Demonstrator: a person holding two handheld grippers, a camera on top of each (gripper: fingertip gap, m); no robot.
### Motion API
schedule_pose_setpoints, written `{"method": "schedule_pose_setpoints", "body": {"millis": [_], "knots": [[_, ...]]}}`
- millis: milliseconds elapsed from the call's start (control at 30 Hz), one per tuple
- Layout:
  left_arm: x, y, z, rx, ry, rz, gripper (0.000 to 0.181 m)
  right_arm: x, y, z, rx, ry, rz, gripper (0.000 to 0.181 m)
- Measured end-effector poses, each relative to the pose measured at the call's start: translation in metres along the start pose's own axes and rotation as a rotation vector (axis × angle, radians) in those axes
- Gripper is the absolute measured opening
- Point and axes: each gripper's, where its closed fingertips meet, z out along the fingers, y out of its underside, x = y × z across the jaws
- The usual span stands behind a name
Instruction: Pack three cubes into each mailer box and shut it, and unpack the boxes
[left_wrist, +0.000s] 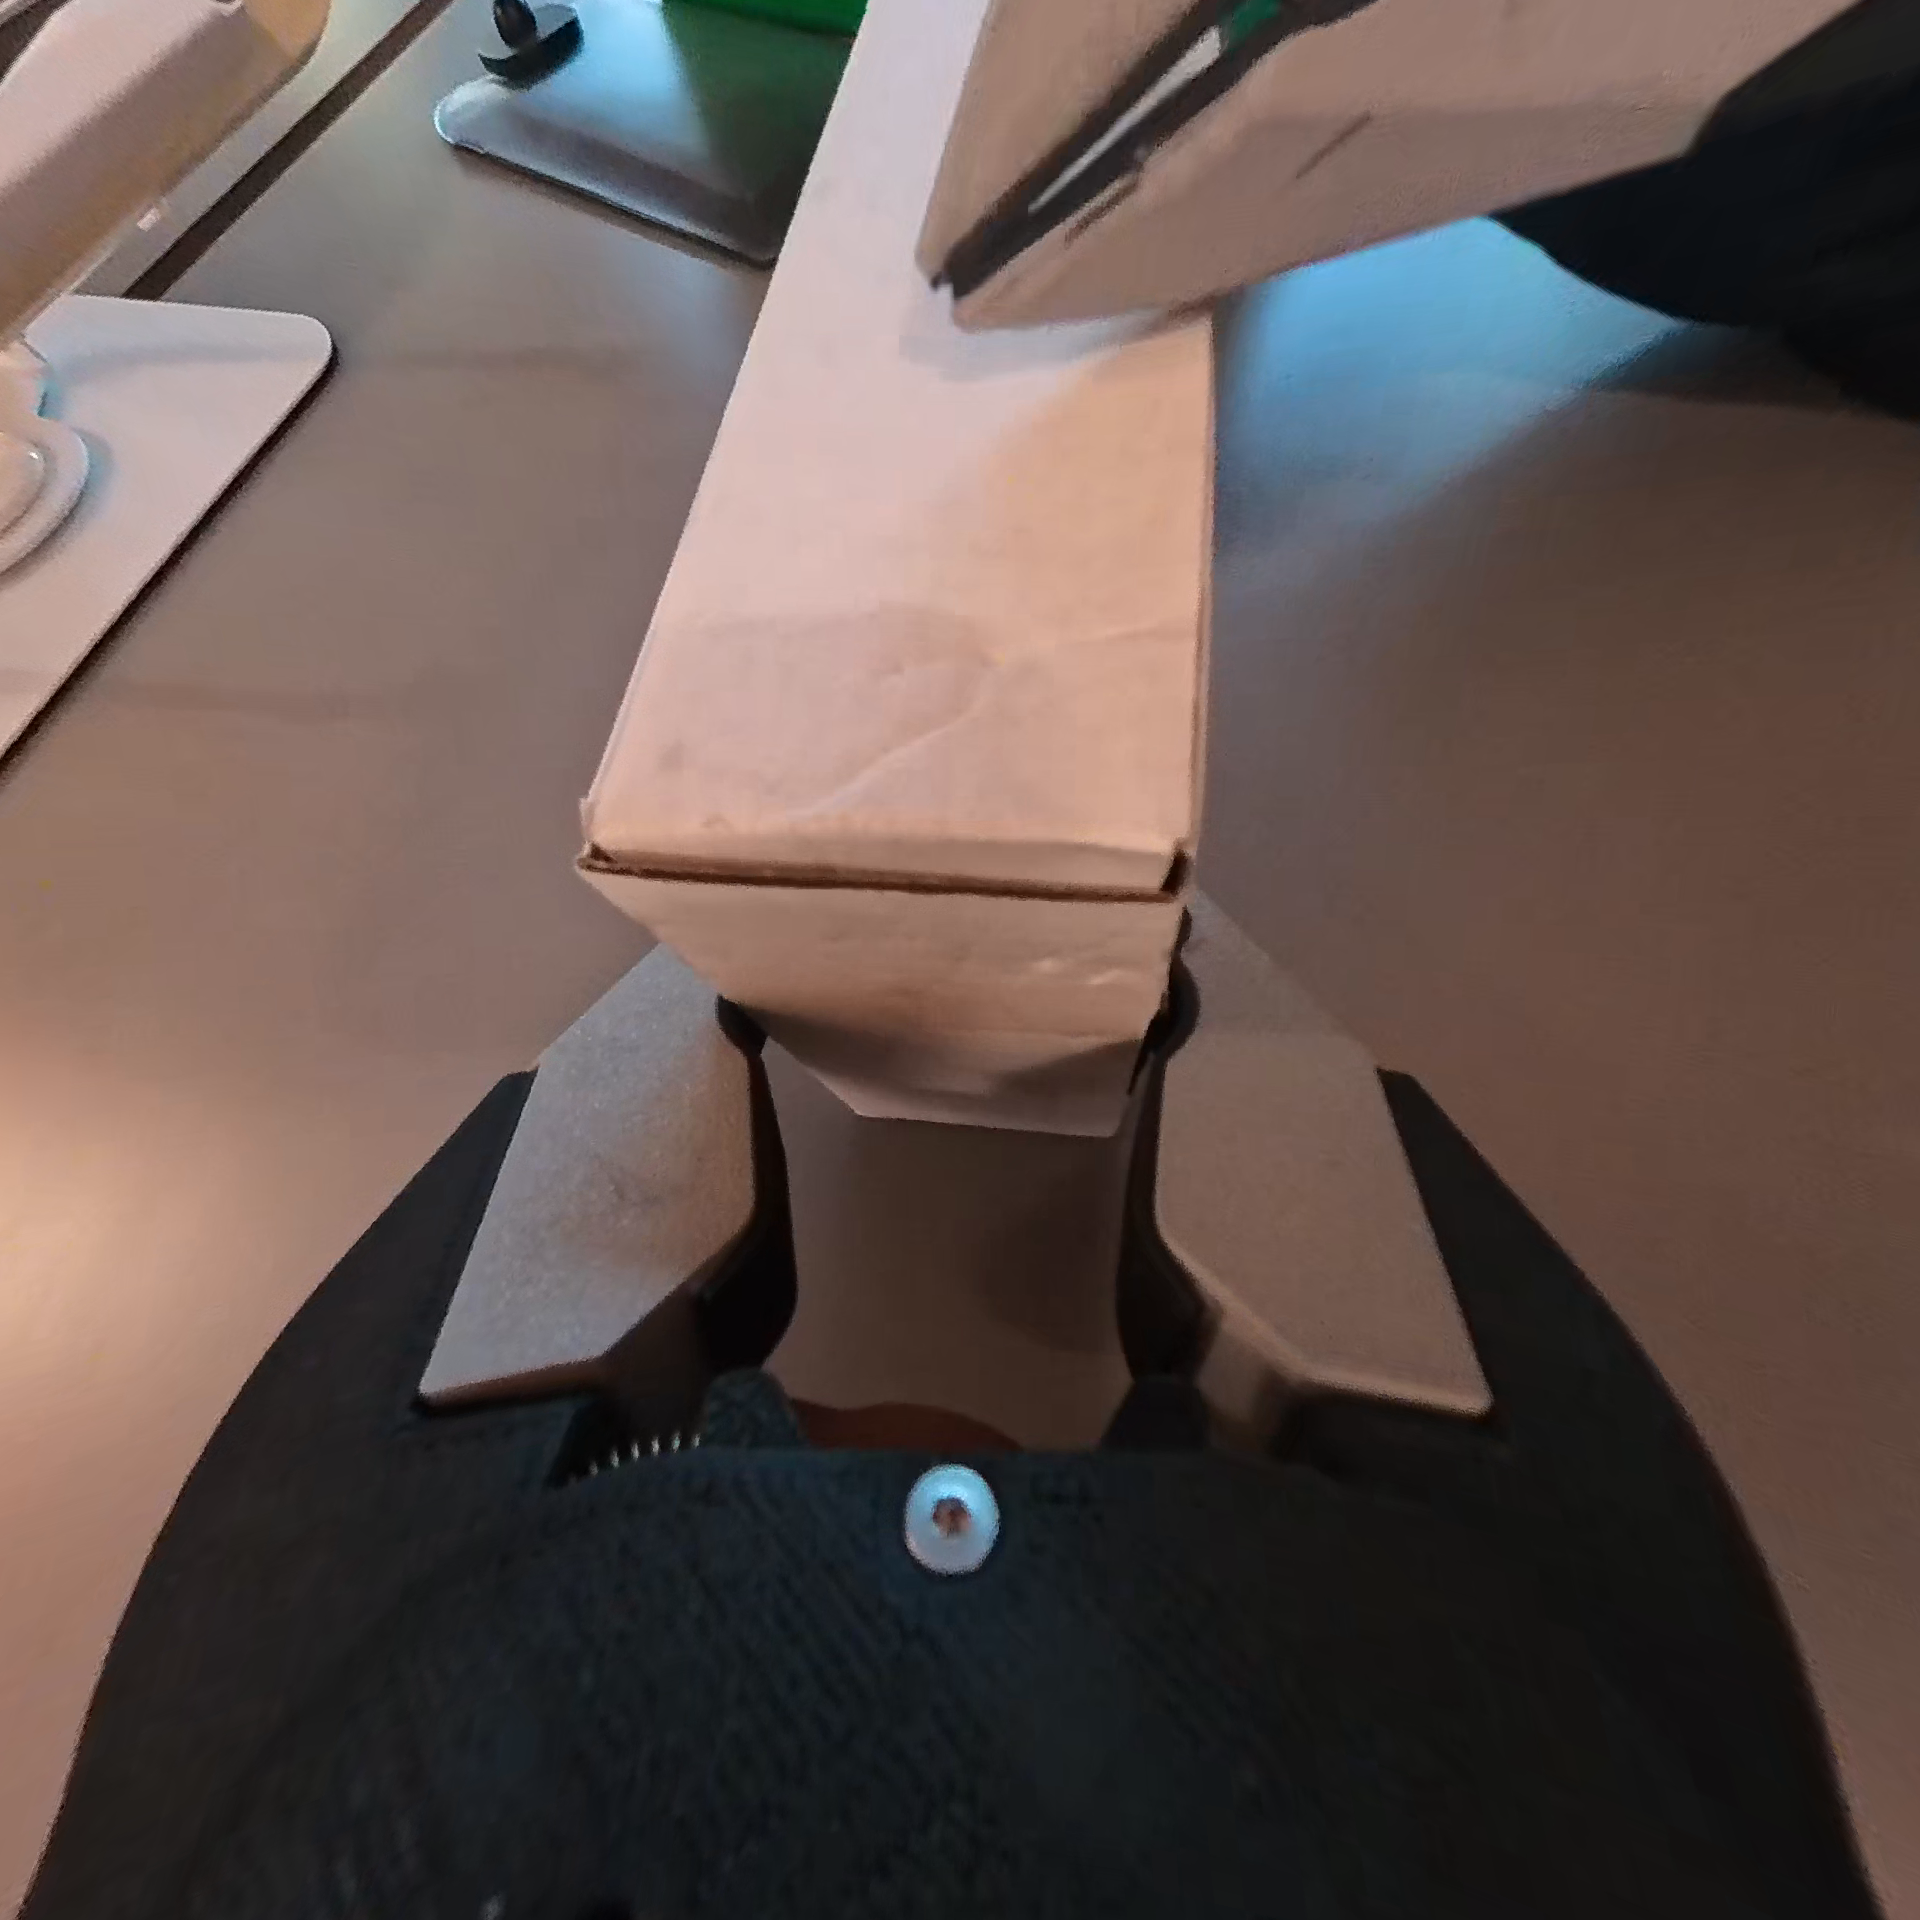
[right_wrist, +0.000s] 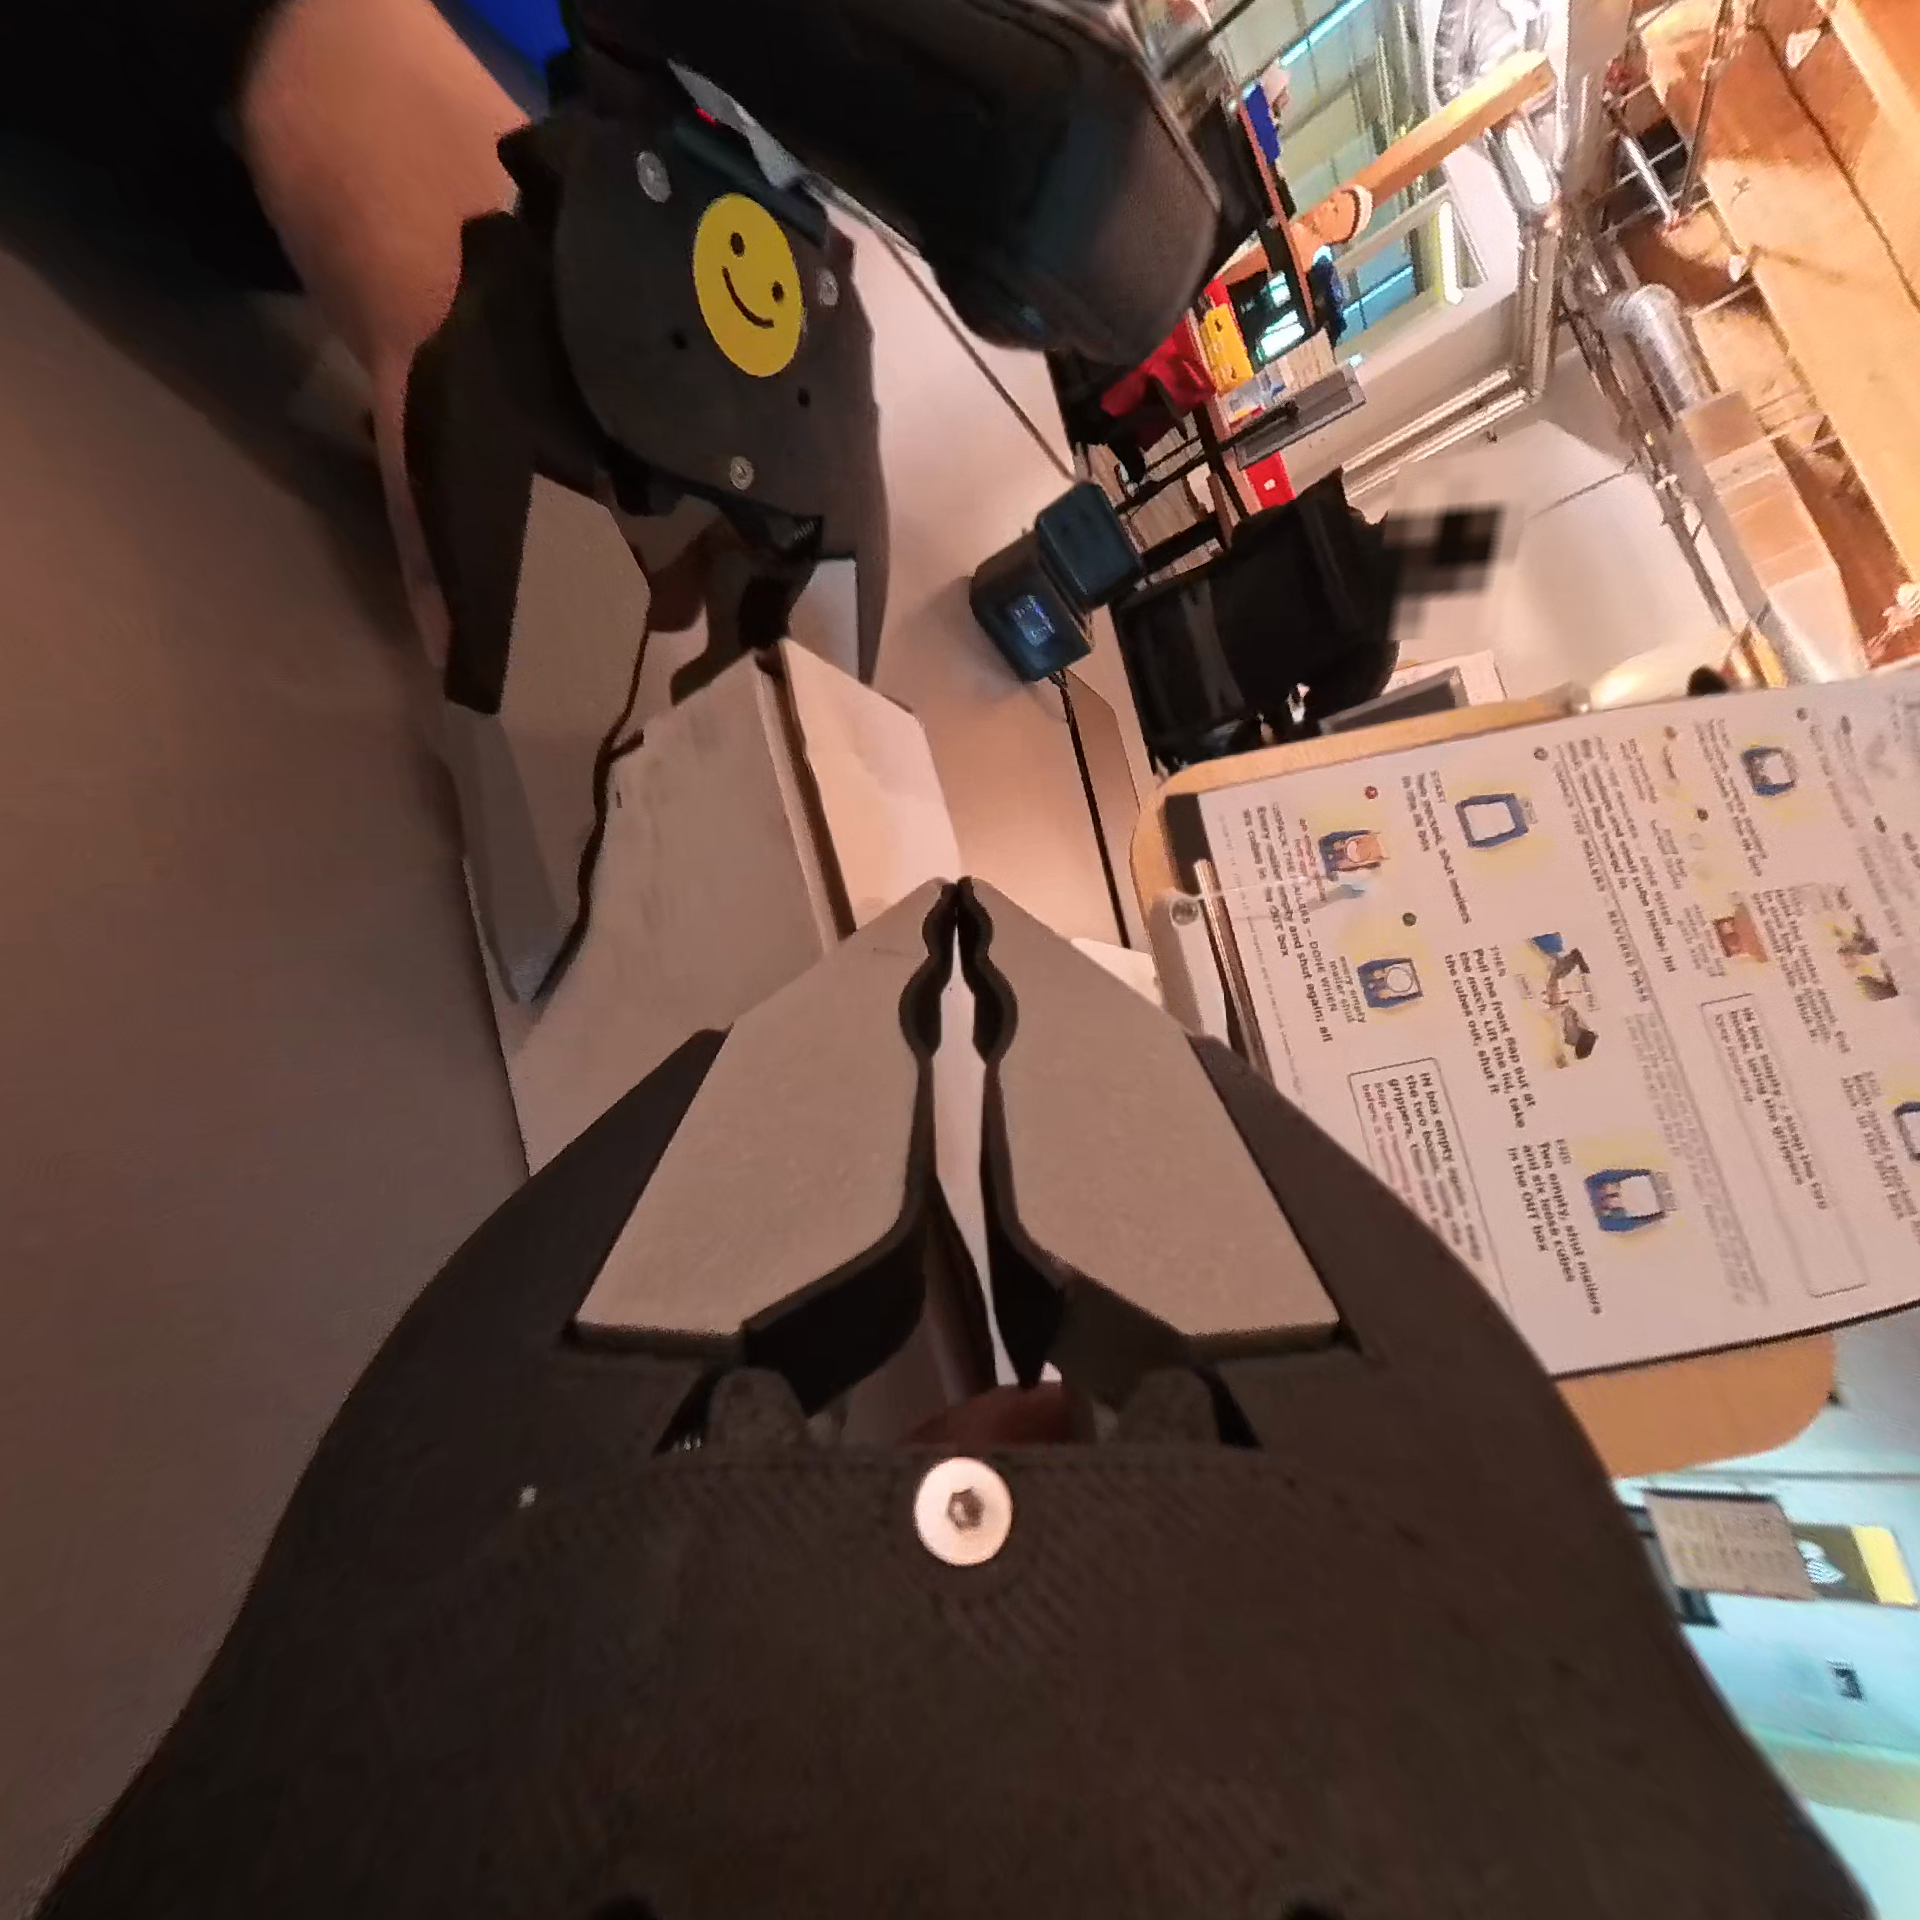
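Observation:
A white cardboard mailer box is shut and held off the table. My left gripper is shut on its near end, one finger on each side. My right gripper comes in from the upper right with its jaws together, and its tips rest on the box's top face. In the right wrist view my right gripper is shut with its tips against the box. Beyond it a hand holds my left gripper, which bears a yellow smiley sticker and clamps the box. No cubes are in view.
Two grey flat stand bases lie on the brown table at the left and far left. A green object shows at the top edge. A printed instruction sheet on a wooden board and a small dark device stand beyond the box. My hands' fingertips stand some 9 cm from each other.

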Motion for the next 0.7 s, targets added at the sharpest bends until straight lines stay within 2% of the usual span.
{"method": "schedule_pose_setpoints", "body": {"millis": [33, 133, 267, 400, 467, 700], "knots": [[0.001, 0.000, 0.000, -0.005, -0.005, 0.005, 0.075, -0.002, -0.004, 0.001, 0.004, -0.002, -0.017, 0.000], [0.003, -0.003, 0.003, -0.011, -0.010, 0.004, 0.075, -0.006, -0.013, -0.002, 0.036, -0.007, -0.053, 0.003], [-0.008, 0.001, 0.000, -0.021, -0.044, -0.033, 0.075, -0.007, -0.023, -0.013, 0.115, -0.096, 0.063, 0.011], [-0.007, 0.003, -0.003, -0.029, -0.052, -0.011, 0.075, -0.005, -0.010, -0.008, 0.034, -0.070, 0.022, 0.012], [-0.006, 0.002, -0.001, -0.037, -0.056, -0.007, 0.075, -0.008, -0.012, -0.007, 0.038, -0.077, 0.012, 0.008], [-0.006, 0.002, 0.000, -0.040, -0.045, -0.046, 0.075, -0.008, -0.013, -0.006, 0.040, -0.083, 0.025, 0.015]]}}
